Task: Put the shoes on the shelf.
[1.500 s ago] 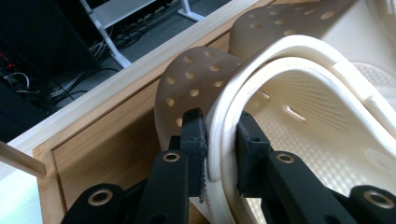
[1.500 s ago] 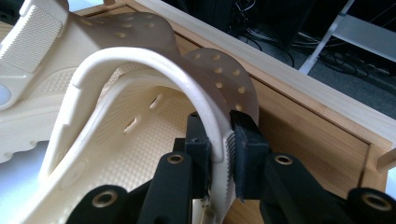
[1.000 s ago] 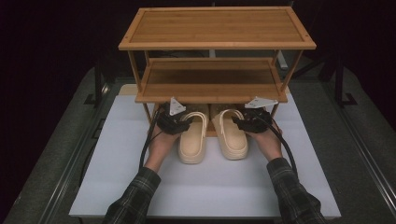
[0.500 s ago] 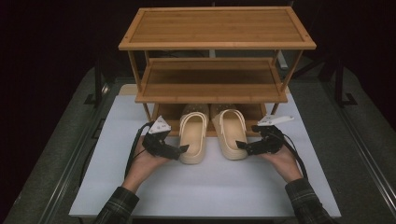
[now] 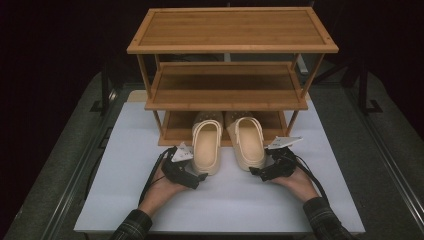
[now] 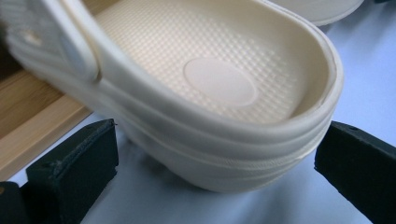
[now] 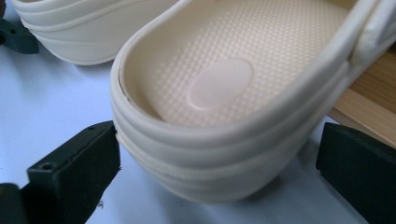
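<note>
Two cream rubber clogs lie side by side, heels toward me, toes on the lowest tier of the three-tier bamboo shoe rack and heels on the white table mat. My left gripper and right gripper have just been opening. Each now stands released, jaws spread either side of a clog heel, pads clear of the rubber.
</note>
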Demonstrator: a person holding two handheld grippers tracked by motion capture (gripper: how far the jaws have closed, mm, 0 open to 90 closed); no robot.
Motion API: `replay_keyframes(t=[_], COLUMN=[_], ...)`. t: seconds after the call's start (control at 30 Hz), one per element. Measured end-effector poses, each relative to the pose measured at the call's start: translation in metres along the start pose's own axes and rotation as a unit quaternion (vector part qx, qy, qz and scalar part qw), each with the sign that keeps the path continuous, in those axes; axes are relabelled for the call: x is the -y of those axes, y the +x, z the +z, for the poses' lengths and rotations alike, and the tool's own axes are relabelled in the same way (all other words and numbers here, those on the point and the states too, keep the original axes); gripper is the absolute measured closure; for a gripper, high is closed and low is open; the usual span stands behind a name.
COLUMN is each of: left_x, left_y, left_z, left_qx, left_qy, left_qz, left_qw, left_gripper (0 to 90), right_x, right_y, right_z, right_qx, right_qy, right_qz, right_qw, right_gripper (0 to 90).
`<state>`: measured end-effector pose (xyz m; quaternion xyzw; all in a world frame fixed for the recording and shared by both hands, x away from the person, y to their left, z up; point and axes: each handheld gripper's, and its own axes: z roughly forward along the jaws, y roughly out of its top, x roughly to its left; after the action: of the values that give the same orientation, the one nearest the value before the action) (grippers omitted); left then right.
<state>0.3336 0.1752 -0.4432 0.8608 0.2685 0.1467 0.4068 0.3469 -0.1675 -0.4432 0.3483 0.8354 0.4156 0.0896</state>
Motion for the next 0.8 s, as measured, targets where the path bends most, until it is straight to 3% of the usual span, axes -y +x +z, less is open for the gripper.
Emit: replay_keyframes(t=[0.13,0.43,0.73,0.8], left_x=[-0.004,-0.012,-0.020,-0.022], left_y=[0.001,0.004,0.004,0.004], left_z=[0.003,0.016,0.022,0.023], left_qx=[0.002,-0.002,-0.009,-0.010], left_qy=[0.002,-0.024,-0.009,-0.005], left_qz=[0.002,-0.030,-0.030,-0.031], left_qw=[1.0000,0.9993,0.9995,0.9995], left_gripper=[0.0,0.0,0.4,0.9], right_x=[-0.002,-0.013,-0.020,-0.020], right_y=[0.001,0.010,0.017,0.016], right_z=[0.003,0.017,0.027,0.027], right_qx=[0.003,0.011,0.023,0.023], right_qy=[-0.002,-0.010,-0.017,-0.021], right_qz=[-0.001,0.002,-0.004,0.006], right_qw=[1.0000,0.9999,0.9996,0.9995], right_gripper=[0.0,0.0,1.8,1.9])
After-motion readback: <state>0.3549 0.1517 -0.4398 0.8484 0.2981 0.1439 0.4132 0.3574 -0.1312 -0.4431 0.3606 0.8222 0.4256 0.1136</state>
